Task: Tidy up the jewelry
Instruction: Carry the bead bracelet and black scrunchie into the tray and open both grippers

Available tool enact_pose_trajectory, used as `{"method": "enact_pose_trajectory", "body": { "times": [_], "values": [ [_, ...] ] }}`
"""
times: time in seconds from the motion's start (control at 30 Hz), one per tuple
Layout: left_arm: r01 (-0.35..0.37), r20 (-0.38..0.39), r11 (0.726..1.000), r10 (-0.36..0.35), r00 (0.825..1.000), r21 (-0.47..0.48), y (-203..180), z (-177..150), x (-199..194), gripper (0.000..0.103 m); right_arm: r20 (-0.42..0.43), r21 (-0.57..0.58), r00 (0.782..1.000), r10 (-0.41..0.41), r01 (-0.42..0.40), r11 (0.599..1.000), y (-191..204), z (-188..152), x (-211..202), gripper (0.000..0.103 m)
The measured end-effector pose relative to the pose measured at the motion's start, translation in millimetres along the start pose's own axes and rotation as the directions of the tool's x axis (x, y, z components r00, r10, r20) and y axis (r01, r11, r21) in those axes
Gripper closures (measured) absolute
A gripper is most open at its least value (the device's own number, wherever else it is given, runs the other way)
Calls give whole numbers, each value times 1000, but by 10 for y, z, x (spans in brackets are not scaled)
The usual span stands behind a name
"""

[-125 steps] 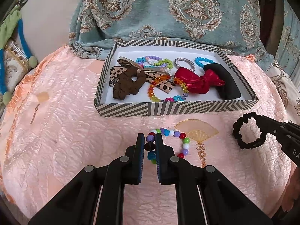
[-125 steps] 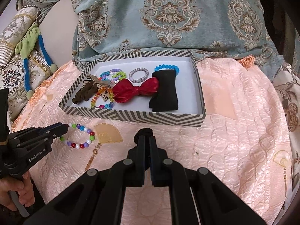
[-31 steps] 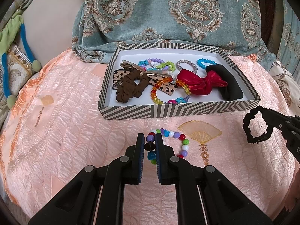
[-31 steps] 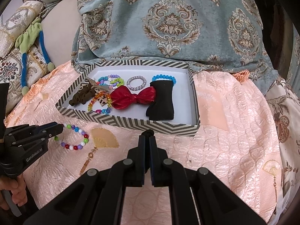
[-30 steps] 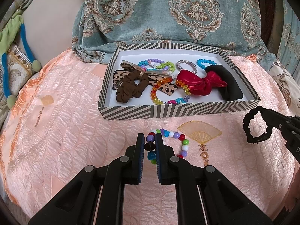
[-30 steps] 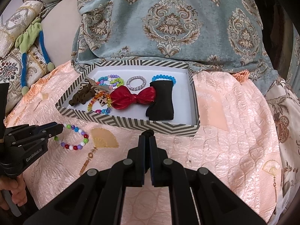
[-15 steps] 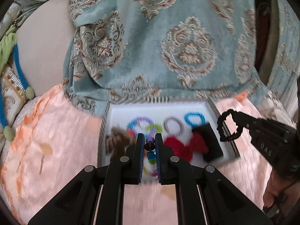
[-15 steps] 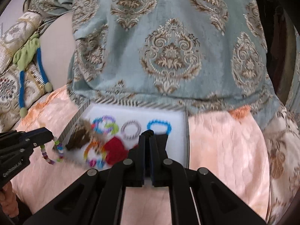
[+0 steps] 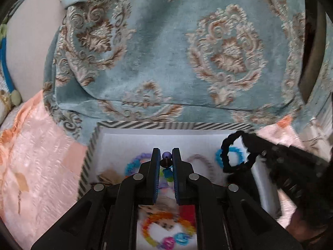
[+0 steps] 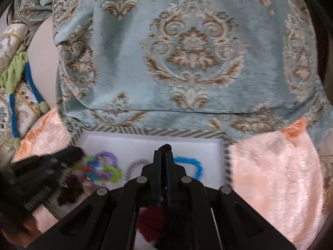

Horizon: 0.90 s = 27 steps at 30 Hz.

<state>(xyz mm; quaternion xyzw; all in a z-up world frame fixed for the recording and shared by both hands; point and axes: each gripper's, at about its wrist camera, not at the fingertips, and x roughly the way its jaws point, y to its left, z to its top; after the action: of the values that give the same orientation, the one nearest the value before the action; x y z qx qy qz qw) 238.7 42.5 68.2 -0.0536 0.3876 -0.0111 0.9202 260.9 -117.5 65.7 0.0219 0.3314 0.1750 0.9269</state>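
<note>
My left gripper point(image 9: 166, 156) is shut on a multicoloured bead bracelet point(image 9: 166, 171) and holds it above the striped tray point(image 9: 166, 125). My right gripper point(image 10: 165, 152) is shut on a black scrunchie point(image 9: 235, 153), which hangs over the tray's right side in the left wrist view; only its top knot point(image 10: 166, 146) shows in the right wrist view. The tray point(image 10: 149, 131) holds a blue bead bracelet point(image 10: 193, 164), a silver ring bracelet point(image 10: 135, 165), pastel bracelets point(image 10: 104, 166), an orange bead bracelet point(image 9: 166, 229) and a red bow point(image 10: 154, 218).
A teal patterned cushion point(image 9: 177, 52) rises right behind the tray. The tray sits on a peach quilted cover point(image 10: 274, 177). A pillow with green and blue cords point(image 10: 16, 87) lies at the far left.
Both grippers lifted their pieces off the cover and moved forward over the tray. The bead bracelet left the cover. The view has closed in on the tray's back half.
</note>
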Motion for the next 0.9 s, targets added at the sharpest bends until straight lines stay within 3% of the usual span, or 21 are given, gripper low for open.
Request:
{"method": "enact_pose_trajectory", "body": {
  "times": [0.1,0.2,0.33,0.37,0.43,0.5,0.53,0.77,0.9],
  "values": [
    [-41,-65,999,40,997,-23,171,-77,196,103,-25,-10,1000,-3,3,1000,54,24,154,100],
    [-75,-104,997,73,992,-12,218,-144,309,103,-105,25,994,-21,24,999,-49,-52,376,100],
    [-99,-99,995,102,990,28,156,-177,271,103,-198,35,979,-40,48,998,-186,-203,578,99],
    [-111,-97,993,115,989,41,137,-179,263,103,-201,29,978,-63,70,997,-212,-226,587,99],
    [-139,-102,988,145,984,61,108,-191,263,103,-199,26,974,-108,116,993,-247,-243,582,89],
    [-144,-119,988,150,982,57,122,-215,272,89,-192,32,973,-131,139,990,-290,-254,562,68],
    [-143,-123,988,149,981,53,136,-223,278,83,-186,37,974,-132,141,989,-305,-253,534,64],
    [-145,-112,989,148,983,38,186,-287,136,78,-94,91,988,-125,133,987,-461,-311,144,62],
    [-151,-109,987,155,982,51,221,-442,-13,78,-110,63,990,-90,97,993,-441,-507,-57,62]
  ]
}}
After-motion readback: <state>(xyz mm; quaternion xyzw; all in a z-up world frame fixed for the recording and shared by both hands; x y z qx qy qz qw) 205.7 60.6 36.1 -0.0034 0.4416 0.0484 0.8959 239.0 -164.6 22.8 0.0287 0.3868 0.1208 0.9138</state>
